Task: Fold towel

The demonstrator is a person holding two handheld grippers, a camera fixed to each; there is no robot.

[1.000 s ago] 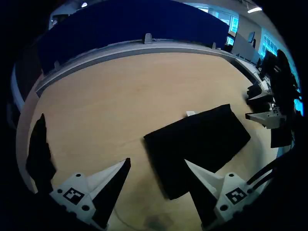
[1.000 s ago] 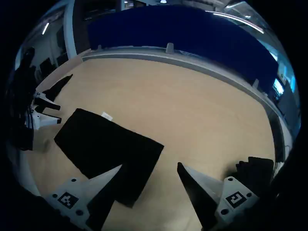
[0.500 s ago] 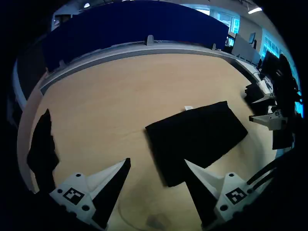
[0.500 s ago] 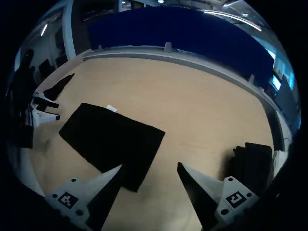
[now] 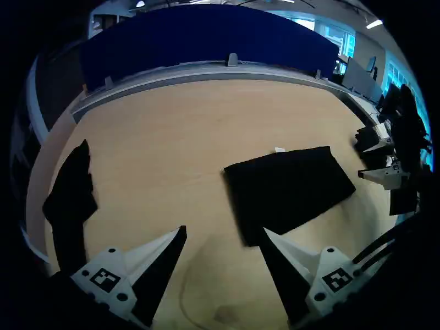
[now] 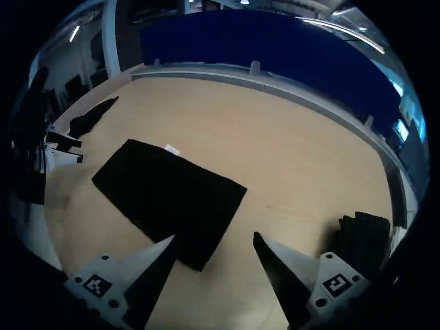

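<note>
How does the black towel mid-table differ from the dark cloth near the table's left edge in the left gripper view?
The towel lies flat as a neat, straight-edged rectangle; the cloth is bunched into a narrow, irregular heap. The towel sits in the middle of the table; the cloth lies by its edge. The towel shows a small white tag at its far edge; I make out none on the cloth. Both are dark and rest on the wooden table.
</note>
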